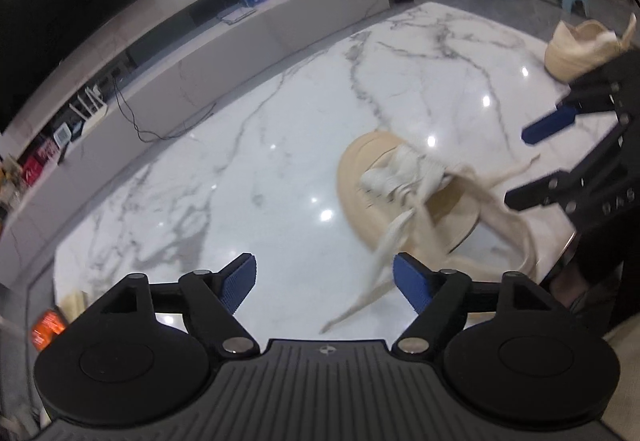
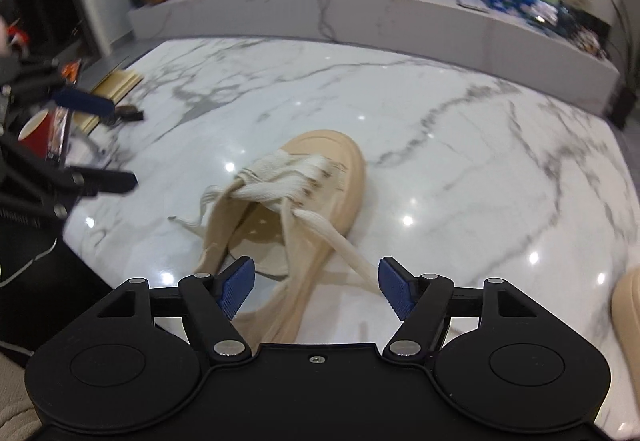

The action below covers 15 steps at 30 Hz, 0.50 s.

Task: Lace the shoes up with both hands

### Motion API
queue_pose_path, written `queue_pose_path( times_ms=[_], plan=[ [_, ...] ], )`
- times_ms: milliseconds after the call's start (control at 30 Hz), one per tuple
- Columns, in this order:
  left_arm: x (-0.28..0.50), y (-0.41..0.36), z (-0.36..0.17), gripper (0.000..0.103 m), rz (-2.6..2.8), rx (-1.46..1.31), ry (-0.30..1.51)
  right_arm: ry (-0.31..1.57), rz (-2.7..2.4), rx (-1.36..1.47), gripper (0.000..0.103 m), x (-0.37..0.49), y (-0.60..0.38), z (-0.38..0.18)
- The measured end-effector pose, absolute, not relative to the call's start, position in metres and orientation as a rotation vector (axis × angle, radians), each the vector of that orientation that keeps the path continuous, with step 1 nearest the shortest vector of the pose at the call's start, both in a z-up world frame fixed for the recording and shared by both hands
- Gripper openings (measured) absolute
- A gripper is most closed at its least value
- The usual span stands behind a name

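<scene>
Both tongs, left (image 1: 325, 283) and right (image 2: 316, 287), are hanging spread, pinching nothing; I am aiming to re-pinch each lace (image 2: 340, 245) end near the shoe (image 2: 320, 177), pulling evenly

my left tool (image 1: 325, 283) and my right tool (image 2: 316, 287) are both black, with ribbed blue pads (image 2: 239, 287). the counter (image 1: 240, 161) is glossy white marble run through with grey veins. the shoe (image 2: 344, 177) near me is pale beige with cream-white laces (image 2: 280, 183). far right, a second shoe (image 1: 580, 49) is the same beige. far left, a red cup (image 2: 36, 133).
</scene>
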State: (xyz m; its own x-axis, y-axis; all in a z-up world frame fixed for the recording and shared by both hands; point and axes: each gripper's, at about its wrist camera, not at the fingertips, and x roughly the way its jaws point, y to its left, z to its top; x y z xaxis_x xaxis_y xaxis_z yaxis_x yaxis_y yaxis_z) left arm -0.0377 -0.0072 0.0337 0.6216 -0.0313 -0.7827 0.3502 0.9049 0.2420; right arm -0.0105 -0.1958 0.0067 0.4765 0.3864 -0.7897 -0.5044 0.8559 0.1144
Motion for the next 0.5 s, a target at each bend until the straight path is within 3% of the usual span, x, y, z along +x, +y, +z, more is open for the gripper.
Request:
queue_pose_path(
  times_ms=[100,133,500],
  plan=[
    [-0.036,-0.006,0.028,0.079,-0.189,0.307,0.891,0.92,0.496,-0.117,0.091,-0.014,-0.203,0.003],
    [-0.036,-0.004,0.026,0.079,-0.175,0.276,0.897,0.916,0.475,-0.105,0.093,-0.015,-0.206,0.002],
    [-0.044,0.0,0.016,0.079,0.032,0.122,0.914,0.883,0.371,-0.039,0.093,-0.027,-0.207,0.001]
  ],
)
